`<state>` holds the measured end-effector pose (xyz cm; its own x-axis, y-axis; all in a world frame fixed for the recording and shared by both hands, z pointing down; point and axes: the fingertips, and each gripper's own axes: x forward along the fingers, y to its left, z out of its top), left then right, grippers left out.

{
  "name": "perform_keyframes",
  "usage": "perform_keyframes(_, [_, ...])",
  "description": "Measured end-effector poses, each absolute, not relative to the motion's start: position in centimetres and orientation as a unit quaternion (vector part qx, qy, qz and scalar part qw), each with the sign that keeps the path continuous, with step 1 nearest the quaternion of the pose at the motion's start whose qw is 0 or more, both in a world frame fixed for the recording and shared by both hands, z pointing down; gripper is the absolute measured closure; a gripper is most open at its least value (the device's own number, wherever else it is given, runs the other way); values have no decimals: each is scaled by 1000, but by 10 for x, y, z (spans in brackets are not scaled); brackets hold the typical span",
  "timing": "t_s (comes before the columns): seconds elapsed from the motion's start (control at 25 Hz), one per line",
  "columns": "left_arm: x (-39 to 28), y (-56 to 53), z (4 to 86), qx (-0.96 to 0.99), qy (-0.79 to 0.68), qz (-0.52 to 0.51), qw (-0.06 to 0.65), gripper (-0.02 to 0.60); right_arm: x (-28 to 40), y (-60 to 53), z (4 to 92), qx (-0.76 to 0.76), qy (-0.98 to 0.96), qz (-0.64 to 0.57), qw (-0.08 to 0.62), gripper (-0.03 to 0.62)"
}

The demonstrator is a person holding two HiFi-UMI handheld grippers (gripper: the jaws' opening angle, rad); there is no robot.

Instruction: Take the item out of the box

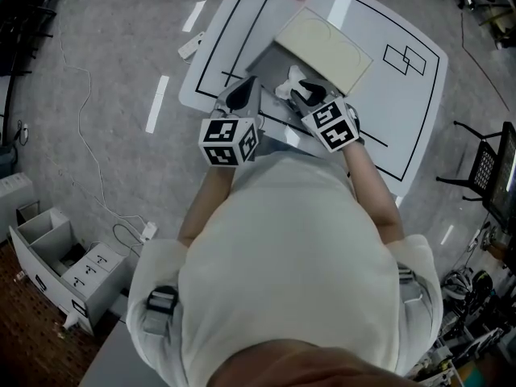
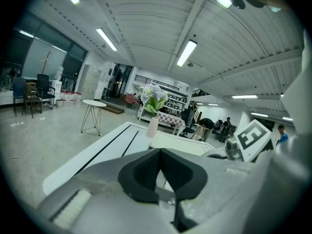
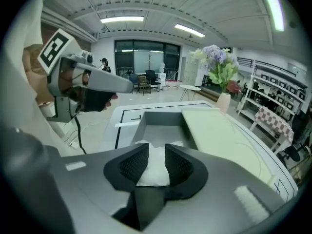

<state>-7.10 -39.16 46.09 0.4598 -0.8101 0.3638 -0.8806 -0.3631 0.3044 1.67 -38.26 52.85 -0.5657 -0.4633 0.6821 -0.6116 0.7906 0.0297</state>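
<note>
A grey open box sits on the white table, its cream lid folded back to the right. A crumpled white item lies at the box's near end. My right gripper hangs over it, and in the right gripper view the white item fills the gap between the spread jaws of the right gripper, in front of the box. I see no squeeze on it. My left gripper hovers at the box's left rim, fingertips together and empty; the left gripper faces down the table.
A vase of flowers stands at the table's far end. Black lines mark the tabletop. On the floor are a white drawer cabinet at lower left, a cable, and a black chair to the right.
</note>
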Motion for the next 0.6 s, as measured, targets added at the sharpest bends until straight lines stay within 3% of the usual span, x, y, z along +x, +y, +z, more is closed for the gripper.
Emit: perform_keyframes(0.6, [-76,-399,467,804,-536,78,244,581,6,-382,565,228,-863,109,437,477])
